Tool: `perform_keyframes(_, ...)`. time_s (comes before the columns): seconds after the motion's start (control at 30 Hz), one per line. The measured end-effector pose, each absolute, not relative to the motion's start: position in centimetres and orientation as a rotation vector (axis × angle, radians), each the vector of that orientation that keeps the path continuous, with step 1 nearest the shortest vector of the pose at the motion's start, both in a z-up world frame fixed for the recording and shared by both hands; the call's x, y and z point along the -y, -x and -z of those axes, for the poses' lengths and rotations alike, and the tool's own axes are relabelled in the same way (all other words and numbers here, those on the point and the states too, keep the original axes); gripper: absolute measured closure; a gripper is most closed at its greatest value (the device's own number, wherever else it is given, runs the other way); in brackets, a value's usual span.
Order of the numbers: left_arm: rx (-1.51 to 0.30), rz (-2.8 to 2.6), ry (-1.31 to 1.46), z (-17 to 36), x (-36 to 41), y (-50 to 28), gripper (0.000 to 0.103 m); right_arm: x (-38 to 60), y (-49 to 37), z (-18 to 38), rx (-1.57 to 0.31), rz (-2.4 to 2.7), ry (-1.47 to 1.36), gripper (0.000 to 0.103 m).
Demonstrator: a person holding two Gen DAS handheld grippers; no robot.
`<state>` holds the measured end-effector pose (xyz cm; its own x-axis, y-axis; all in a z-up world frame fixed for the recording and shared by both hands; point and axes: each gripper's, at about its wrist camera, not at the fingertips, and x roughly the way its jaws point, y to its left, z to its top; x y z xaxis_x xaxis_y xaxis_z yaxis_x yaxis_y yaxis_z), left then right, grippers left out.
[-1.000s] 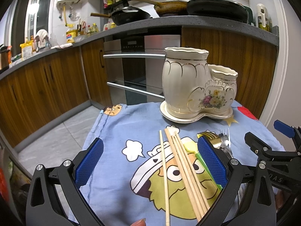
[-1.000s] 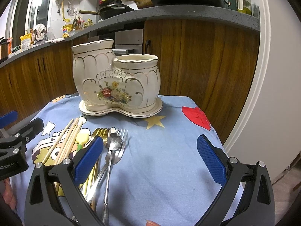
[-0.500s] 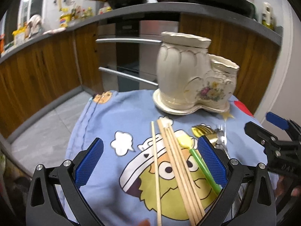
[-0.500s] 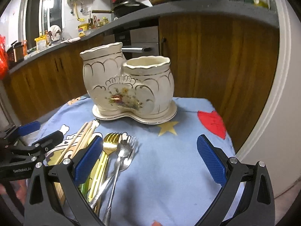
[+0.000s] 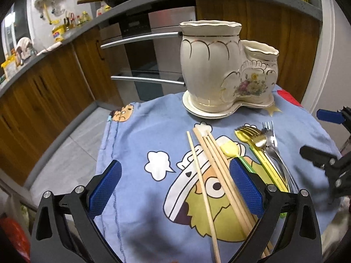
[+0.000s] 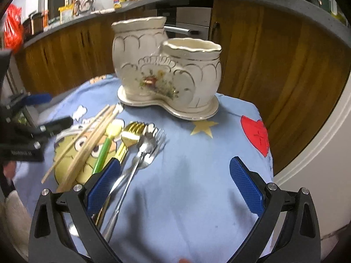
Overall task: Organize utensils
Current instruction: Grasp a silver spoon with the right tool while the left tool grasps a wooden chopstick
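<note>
We hold our left gripper low over the bench, fingers wide and empty, with the bundle of pale wooden chopsticks lying between its blue pads; that reads to us as lining up for a first pick. Our right gripper is likewise wide and holding nothing, its left pad just beside the handles of the cutlery.

All the utensils lie flat on the blue cartoon-print cloth that covers the bench, side by side and roughly parallel. Their long axes run from us toward the cream two-pot ceramic utensil holder with a floral motif, heads and tips pointing at it, handles toward the grippers. Left to right in the left view: one stray chopstick a little apart from the bundle, a yellow-headed spoon with a green handle, a gold fork and spoon, then silver forks overlapping them.

The holder stands upright on its saucer-like base at the far side of the cloth, and no utensil rises above either rim. We judge the layout suits gripping each piece by its near end and tipping it upright into a pot. The overlapped metal pieces may drag each other.
</note>
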<state>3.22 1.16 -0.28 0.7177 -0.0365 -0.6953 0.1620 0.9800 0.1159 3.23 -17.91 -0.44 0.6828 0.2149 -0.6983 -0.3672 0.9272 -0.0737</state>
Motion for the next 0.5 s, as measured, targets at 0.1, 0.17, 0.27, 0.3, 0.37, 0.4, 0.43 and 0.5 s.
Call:
perform_keyframes(0.1,-0.787,0.139,-0.178,0.3,-0.9,-3.0,0.007,17.5,-2.9,0.8,-0.771,-0.366,0.224,0.005)
perform_keyframes(0.17,-0.767,0.146,-0.193,0.0,-0.6,-2.5,0.011,17.5,-2.8,1.0,-0.795,-0.386,0.202,0.009)
perform_keyframes(0.27,-0.768,0.177,-0.193,-0.2,-0.3,-2.2,0.024,17.9,-3.2,1.4,-0.871,-0.383,0.141,0.017)
perform_keyframes(0.3,-0.773,0.187,-0.190,-0.2,-0.2,-2.1,0.026,18.1,-3.4,1.6,-0.906,-0.384,0.112,0.021)
perform_keyframes(0.37,-0.778,0.202,-0.189,-0.1,-0.1,-2.1,0.037,18.1,-3.7,1.9,-0.946,-0.384,0.087,0.034)
perform_keyframes(0.4,-0.783,0.208,-0.189,-0.1,0.0,-2.1,0.038,18.0,-3.8,1.9,-0.950,-0.388,0.084,0.036)
perform_keyframes(0.43,-0.785,0.214,-0.190,-0.1,0.2,-2.1,0.040,17.8,-3.7,1.9,-0.948,-0.394,0.085,0.039)
perform_keyframes(0.5,-0.789,0.221,-0.191,0.0,0.3,-2.2,0.042,17.5,-3.9,1.8,-0.950,-0.406,0.085,0.045)
